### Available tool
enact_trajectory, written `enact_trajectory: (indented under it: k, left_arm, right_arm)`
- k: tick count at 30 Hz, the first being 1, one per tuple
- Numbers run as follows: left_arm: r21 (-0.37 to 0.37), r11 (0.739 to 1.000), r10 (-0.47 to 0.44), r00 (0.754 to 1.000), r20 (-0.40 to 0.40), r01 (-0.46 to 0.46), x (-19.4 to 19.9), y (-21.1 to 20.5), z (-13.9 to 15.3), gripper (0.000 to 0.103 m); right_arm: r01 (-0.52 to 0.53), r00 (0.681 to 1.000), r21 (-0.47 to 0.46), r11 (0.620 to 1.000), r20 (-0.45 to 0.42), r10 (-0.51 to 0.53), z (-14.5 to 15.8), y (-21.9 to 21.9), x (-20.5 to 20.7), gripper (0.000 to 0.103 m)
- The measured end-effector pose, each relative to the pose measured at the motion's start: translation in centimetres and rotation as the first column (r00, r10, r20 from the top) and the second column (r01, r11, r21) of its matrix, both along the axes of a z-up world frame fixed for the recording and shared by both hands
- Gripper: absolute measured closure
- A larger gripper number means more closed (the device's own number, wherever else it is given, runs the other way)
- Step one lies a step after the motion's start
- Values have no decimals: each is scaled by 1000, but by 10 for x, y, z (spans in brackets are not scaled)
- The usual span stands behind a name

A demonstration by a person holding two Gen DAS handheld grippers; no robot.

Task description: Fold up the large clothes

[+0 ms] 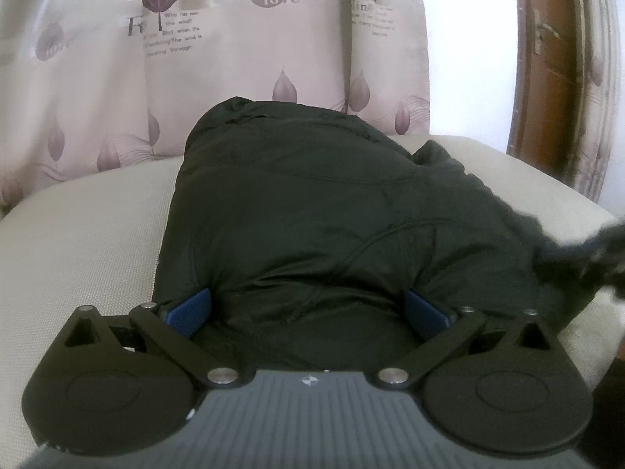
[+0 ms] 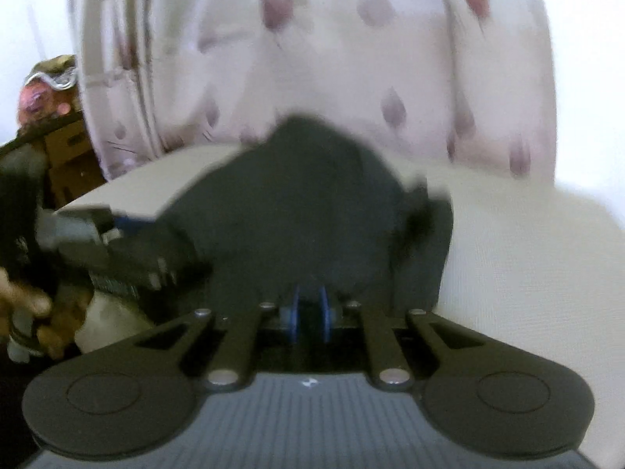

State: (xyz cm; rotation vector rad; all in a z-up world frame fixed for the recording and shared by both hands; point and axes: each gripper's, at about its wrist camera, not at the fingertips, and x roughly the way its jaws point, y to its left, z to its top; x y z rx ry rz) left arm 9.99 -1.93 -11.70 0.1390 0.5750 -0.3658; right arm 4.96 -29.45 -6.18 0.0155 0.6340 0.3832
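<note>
Left wrist view: dark padded jacket (image 1: 312, 211) lies on a beige cushioned surface (image 1: 78, 242), long axis running away from the camera toward the leaf-print curtain (image 1: 234, 51). Its near end bulges between the left tongs (image 1: 308, 308), which are spread wide, blue pads (image 1: 191, 308) pressed against the fabric on both sides; not clenched. A fuzzy dark edge trails off to the right.

Right wrist view (motion-blurred): right tongs (image 2: 310, 314) drawn nearly together, a fold of the jacket (image 2: 304, 211) pinched between the blue pads. Left tongs (image 2: 129, 250) visible at left, touching the jacket's edge. Cardboard boxes (image 2: 66, 156) stand behind.
</note>
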Motion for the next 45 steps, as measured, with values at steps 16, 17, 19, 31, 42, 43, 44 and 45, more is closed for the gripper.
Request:
enact_trajectory:
  k: [16,17,19,31,42,43,44,45]
  left_arm:
    - [24,998,48,996,74,-50,-14,-4,-3,0]
    - [24,998,53,996,74,-55,-14,-4,-1,0]
    - [25,998,63,995,80,-66,-16,-6,1,0]
    - [10,997,79,995,61,-79,-14,-4,-1,0]
    - [12,997,77,996,56,-77,-8,-3,-7,0]
    - [15,997,76,995,60,-77,-9,-3,-8,0]
    - [16,997,76,995,67,-78,-10,-3,-9,0]
    - [16,997,75,995,73,-77,-10,-3,-11,0]
  right_arm:
    - [63,996,126,990,59,-71,-37,-4,-7,89]
    - [50,992,95,994,108,-60,-31,1,-14,89]
    - [38,987,59,998,156,-47,-22,8,-20,89]
    - [103,987,70,992,116,-111,-52,15,-18,90]
    - [108,985,-4,994,135,-106,-59,29,-18,90]
    - [108,986,-2,994,132,-107,-59,29,-18,90]
    - [106,986,4,994,129,-106,-59,28,-18,90]
    - [106,986,12,994,126,-106,-59,27,-18,90]
